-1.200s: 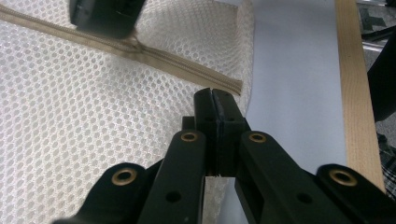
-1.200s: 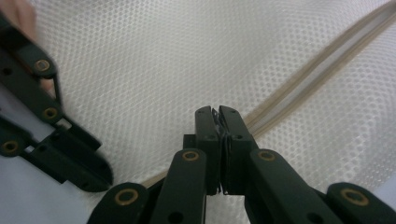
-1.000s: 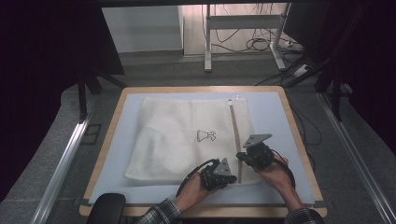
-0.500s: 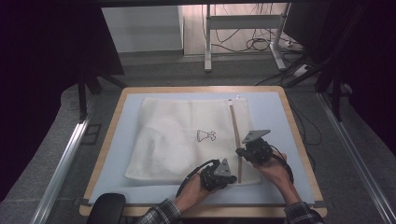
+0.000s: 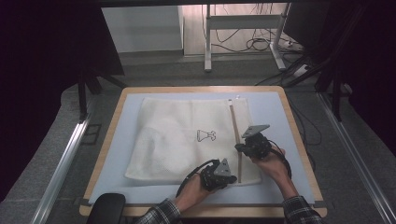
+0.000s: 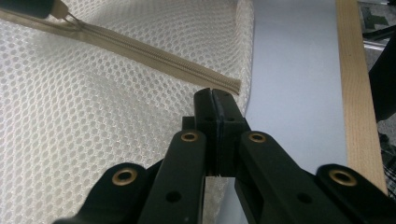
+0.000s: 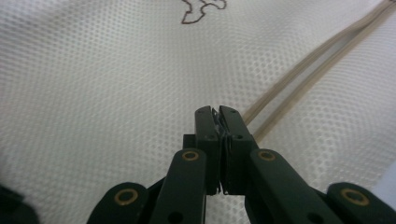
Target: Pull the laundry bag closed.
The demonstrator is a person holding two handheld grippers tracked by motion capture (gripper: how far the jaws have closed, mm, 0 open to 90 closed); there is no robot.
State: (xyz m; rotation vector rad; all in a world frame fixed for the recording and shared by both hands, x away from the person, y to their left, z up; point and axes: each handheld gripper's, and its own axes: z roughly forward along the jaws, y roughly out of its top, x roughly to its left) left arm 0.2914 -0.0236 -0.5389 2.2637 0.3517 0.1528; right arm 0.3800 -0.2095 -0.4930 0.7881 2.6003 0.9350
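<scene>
The zipper (image 5: 235,135) ran along the right part of the white mesh bag (image 5: 187,140), which lay flat on the pale blue table top (image 5: 271,107). Its near end stopped just ahead of the left gripper (image 6: 215,95), whose 2 jaws were pressed together on the bag's mesh edge right beside that end. The zipper pull (image 6: 70,17) sat well beyond those jaw tips in the left gripper view, held at the tip of the other tool. In the right gripper view, the right gripper (image 7: 215,112) had its 2 jaws clamped on a small metal piece, most likely that pull, with the 2 zipper tapes (image 7: 299,74) parted and running away from the jaw tips to the upper right, so the stretch ahead of them was open.

The step in hand looked like drawing the slider along the track while the left gripper anchored the bag. To do it well, the left gripper should keep the mesh taut and low near the zipper's end, and the right gripper should pull straight along the track rather than up or sideways, so the slider would not jam or bunch the mesh. A small printed emblem (image 5: 206,136) lay on the bag to the left of the right jaws, away from the work.
</scene>
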